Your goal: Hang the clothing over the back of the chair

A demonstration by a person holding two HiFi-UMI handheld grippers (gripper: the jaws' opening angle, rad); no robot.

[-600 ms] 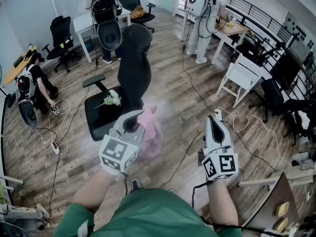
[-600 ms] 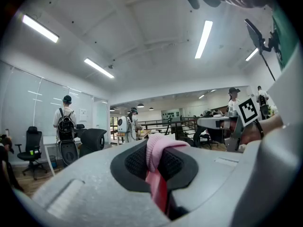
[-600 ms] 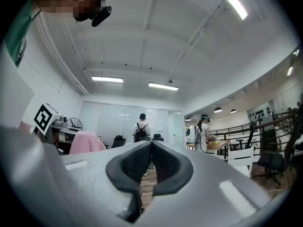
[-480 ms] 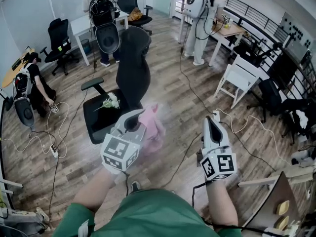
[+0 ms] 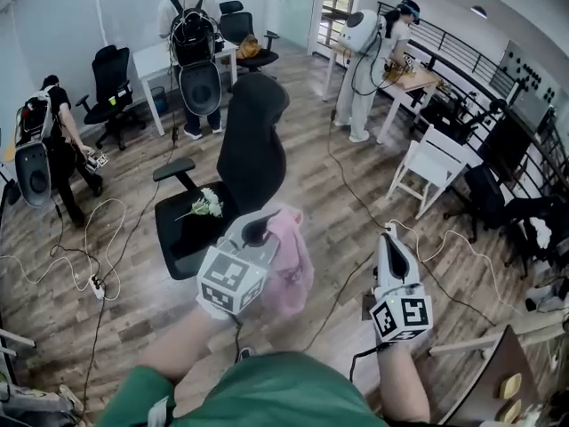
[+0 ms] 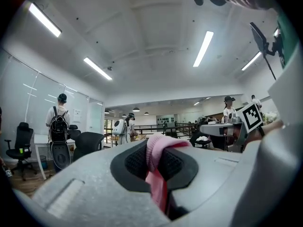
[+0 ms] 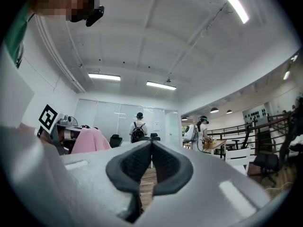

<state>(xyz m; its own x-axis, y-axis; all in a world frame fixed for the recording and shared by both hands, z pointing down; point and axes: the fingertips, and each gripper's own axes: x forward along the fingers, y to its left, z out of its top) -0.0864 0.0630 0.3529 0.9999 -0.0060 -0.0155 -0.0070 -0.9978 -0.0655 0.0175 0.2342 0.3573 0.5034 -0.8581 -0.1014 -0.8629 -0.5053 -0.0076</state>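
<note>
Your left claw point(image 5: 258, 231) was clamped shut on the pink clothing point(image 5: 292, 258). A fold of it was pinched between the pads, and the rest hung bunched at the claw's 3 o'clock side, off the floor. Your right claw point(image 5: 388, 235) was held out beside it, well apart. Its tips were together and it gripped nothing.

The black office chair point(image 5: 252, 139) stood at 12 o'clock from your left claw, its tall back bare and not touching the clothing. A small bunch of white flowers point(image 5: 207, 205) lay on its seat.

Beneath you ran a wood-plank floor point(image 5: 307, 172) in grey-brown boards. Light cables point(image 5: 105, 229) trailed across it at 9 o'clock, and a dark cable point(image 5: 342, 163) ran from 12 o'clock down toward your right claw.

The room was an open office.
- **11 o'clock:** a white desk point(image 5: 153, 58), with a person wearing a backpack point(image 5: 195, 32) standing beside it.
- **10 o'clock:** another person point(image 5: 43, 140) stood near a second black chair point(image 5: 113, 69).
- **1 o'clock:** a third person point(image 5: 366, 47) stood at a wooden table point(image 5: 420, 58).
- **2 o'clock:** a white chair point(image 5: 433, 157) stood nearer you, below a dark railing point(image 5: 462, 36) along the far edge.

Both claw views showed a white ceiling with long strip lights point(image 6: 203, 47) and a glass wall point(image 7: 102, 115) at the far end.
</note>
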